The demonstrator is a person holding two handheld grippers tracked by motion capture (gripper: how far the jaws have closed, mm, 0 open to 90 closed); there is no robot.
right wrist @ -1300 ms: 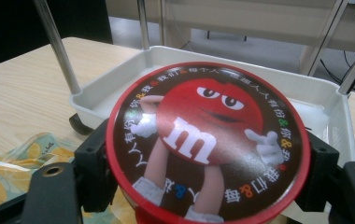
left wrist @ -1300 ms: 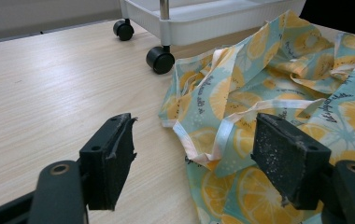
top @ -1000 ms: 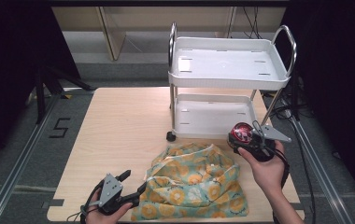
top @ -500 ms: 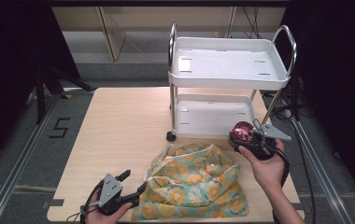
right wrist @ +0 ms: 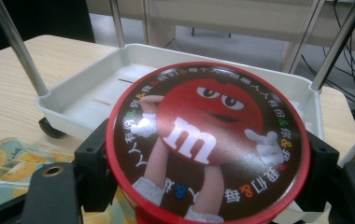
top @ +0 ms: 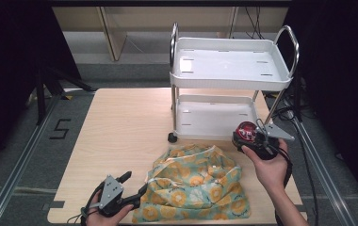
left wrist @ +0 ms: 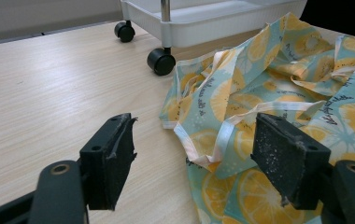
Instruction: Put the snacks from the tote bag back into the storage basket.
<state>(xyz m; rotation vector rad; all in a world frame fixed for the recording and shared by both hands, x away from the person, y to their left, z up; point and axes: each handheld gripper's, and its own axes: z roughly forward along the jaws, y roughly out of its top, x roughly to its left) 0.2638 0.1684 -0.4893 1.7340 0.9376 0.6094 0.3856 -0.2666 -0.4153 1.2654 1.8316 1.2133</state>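
The right gripper point(top: 255, 141) was clamped on the red tin point(right wrist: 207, 137), the left gripper point(left wrist: 194, 158) stood apart before the fruit-print bag point(top: 198, 186) — it probably needed to pinch the white hem point(left wrist: 222, 135) fully, lifting slowly.

Tin point(right wrist: 208, 144) base cut off below, ring lettering blurred, bag point(left wrist: 278, 93) cropped right

A light wooden table point(top: 120, 136) stands on grey floor point(top: 21, 141) marked "5" point(top: 60, 129). Metal rails point(top: 24, 150) flank it. Pale panels point(top: 139, 23) stand behind; the surroundings are dark.
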